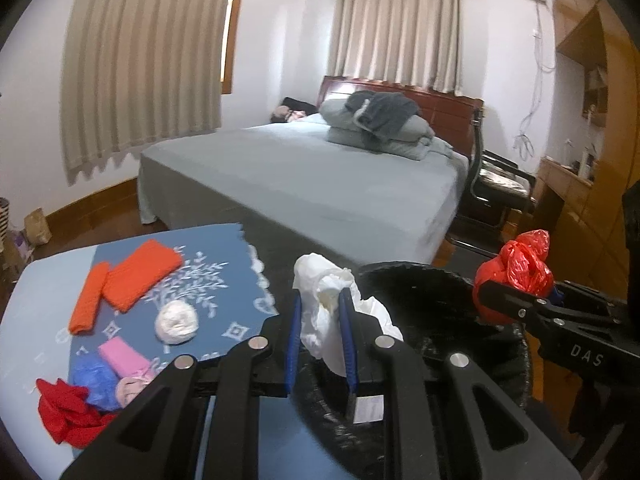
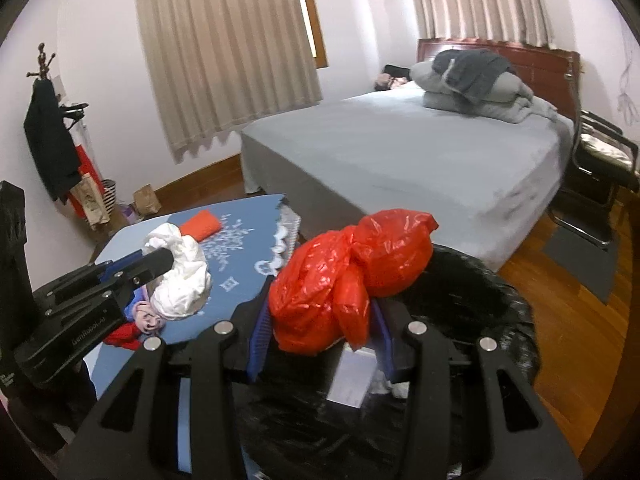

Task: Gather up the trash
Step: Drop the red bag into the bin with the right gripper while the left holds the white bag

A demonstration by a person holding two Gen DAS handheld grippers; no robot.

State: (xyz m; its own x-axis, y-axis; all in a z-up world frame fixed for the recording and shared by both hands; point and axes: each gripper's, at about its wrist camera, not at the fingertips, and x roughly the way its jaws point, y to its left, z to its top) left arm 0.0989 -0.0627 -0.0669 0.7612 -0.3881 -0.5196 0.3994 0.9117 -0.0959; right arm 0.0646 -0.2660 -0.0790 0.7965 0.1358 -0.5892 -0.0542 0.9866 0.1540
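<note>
Fingers [image 1: 297, 344] of the left gripper [image 1: 320, 312], edged in blue, are pinched narrow on a crumpled white plastic bag [image 1: 332, 308]; its thin, creased film bulges above the tips and hangs in loose folds below them; the right gripper [image 2: 320, 320] holds its own fingers [image 2: 258, 344] somewhat wider, clamped on a knotted red plastic bag [image 2: 352, 276], glossy and wrinkled, puffed into two lobes with a tail drooping between the pads. Both bags hang over the mouth of a black-lined trash bin [image 1: 440, 312], whose dark liner shows a white slip of paper [image 2: 346, 384] lying inside; the white bag is near the bin's left rim, the red one farther right.

Left of the bin stands a worktop [image 1: 48, 280] under a blue patterned cloth [image 1: 208, 280]; on it lie two folded orange cloths [image 1: 140, 276], a ball of white yarn [image 1: 177, 322], a pink block [image 1: 120, 356], a crumpled blue plastic piece [image 1: 94, 380] and a red fabric heap [image 1: 68, 408] at the near corner. Beyond is a bed [image 1: 320, 184] with a grey sheet, with stacked pillows and a dark garment at its wooden headboard; beige curtains [image 1: 148, 60] hang behind it.
</note>
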